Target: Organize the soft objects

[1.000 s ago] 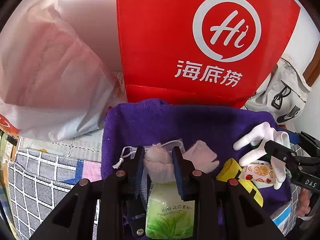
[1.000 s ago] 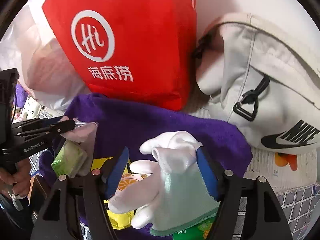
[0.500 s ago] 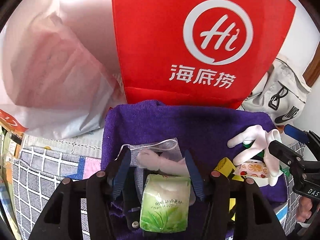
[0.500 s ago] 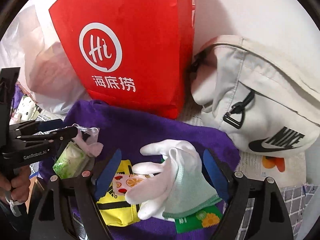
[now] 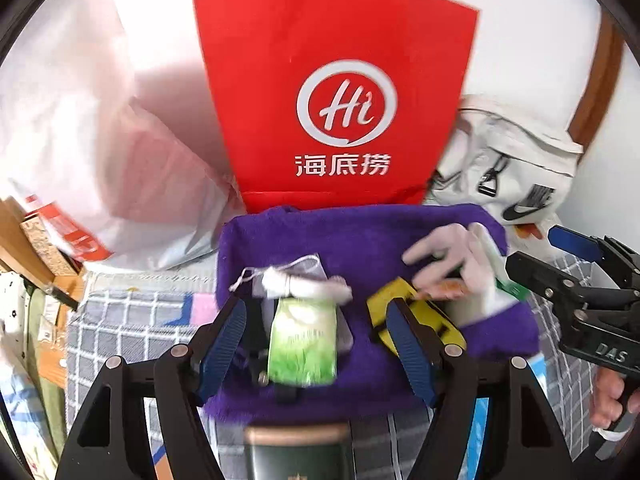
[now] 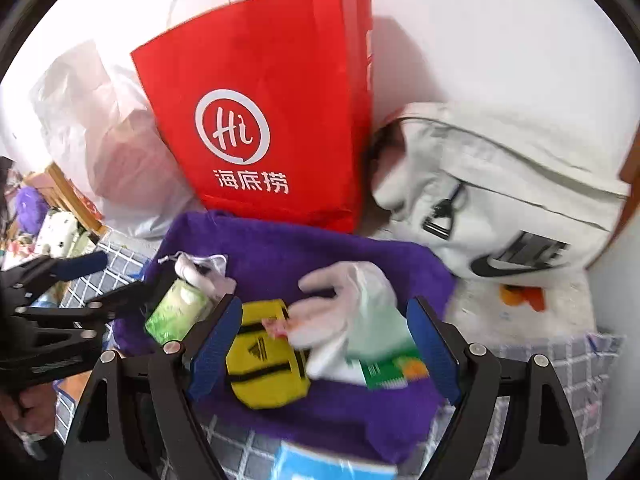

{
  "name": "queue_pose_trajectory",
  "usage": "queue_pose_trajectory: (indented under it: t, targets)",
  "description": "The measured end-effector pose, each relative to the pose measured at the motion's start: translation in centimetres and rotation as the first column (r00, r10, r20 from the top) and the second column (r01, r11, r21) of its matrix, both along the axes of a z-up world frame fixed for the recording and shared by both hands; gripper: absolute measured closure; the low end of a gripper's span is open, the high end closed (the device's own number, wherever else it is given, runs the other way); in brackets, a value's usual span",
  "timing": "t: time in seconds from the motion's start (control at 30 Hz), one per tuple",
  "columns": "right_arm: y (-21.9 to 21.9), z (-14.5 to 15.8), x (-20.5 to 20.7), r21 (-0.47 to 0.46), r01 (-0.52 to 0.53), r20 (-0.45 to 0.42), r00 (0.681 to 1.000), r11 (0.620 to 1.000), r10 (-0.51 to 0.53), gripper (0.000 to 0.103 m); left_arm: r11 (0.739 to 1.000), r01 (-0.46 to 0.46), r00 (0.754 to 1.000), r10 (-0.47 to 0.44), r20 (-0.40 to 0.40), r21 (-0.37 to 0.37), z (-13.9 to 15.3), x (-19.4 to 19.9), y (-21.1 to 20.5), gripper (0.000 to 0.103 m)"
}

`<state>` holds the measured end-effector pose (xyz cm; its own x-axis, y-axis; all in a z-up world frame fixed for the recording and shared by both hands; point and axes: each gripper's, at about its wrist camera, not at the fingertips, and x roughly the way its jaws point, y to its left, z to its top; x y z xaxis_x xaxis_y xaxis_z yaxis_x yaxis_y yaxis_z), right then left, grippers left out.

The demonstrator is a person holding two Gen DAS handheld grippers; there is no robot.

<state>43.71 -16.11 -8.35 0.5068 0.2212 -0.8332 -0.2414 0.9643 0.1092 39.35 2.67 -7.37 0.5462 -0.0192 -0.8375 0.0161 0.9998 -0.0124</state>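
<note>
Purple towel [image 5: 360,240] carries the white glove [image 6: 352,300] and green tissue pack [image 5: 302,344]; both tools, left [image 5: 316,336] and right [image 6: 324,344], gape empty. Loosely piled things could slide off if nudged.

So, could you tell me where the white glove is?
In the right wrist view, the white glove lies on the purple towel, right of the yellow pouch.
</note>
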Motion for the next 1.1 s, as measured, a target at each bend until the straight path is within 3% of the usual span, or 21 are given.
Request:
queue_pose_trajectory:
  t: [0.2,0.37,0.53,0.83,1.1]
  targets:
    - [-1.4,2.8,-6.3,0.012,0.035,0.045,0.998,0.999,-0.036,0.003,0.999,0.025,0.999,-0.024,0.032,-0.032,2.6,-6.4,-0.1,0.029]
    - [-1.8,4.0,-12.5,-0.038,0.062,0.069,0.996,0.997,-0.06,0.001,0.997,0.049,0.996,-0.045,0.071,-0.052,4.6,-12.7,-1.1,0.017]
    - [-3.0,4.9,-18.1,0.01,0.096,0.07,0.993,0.995,-0.097,0.001,0.999,0.034,0.993,-0.03,0.111,-0.033,5.8,-18.2,-2.5,0.008]
    - [-4.8,6.3,-26.3,0.004,0.152,0.091,0.984,0.988,-0.152,0.001,1.0,-0.013,0.983,0.01,0.183,0.017,7.1,-26.1,-4.1,0.008]
    - [-5.3,7.7,-31.5,0.022,0.158,0.128,0.979,0.987,-0.16,0.001,0.998,-0.055,0.974,0.054,0.222,0.0,7.3,-30.4,-3.7,0.008]
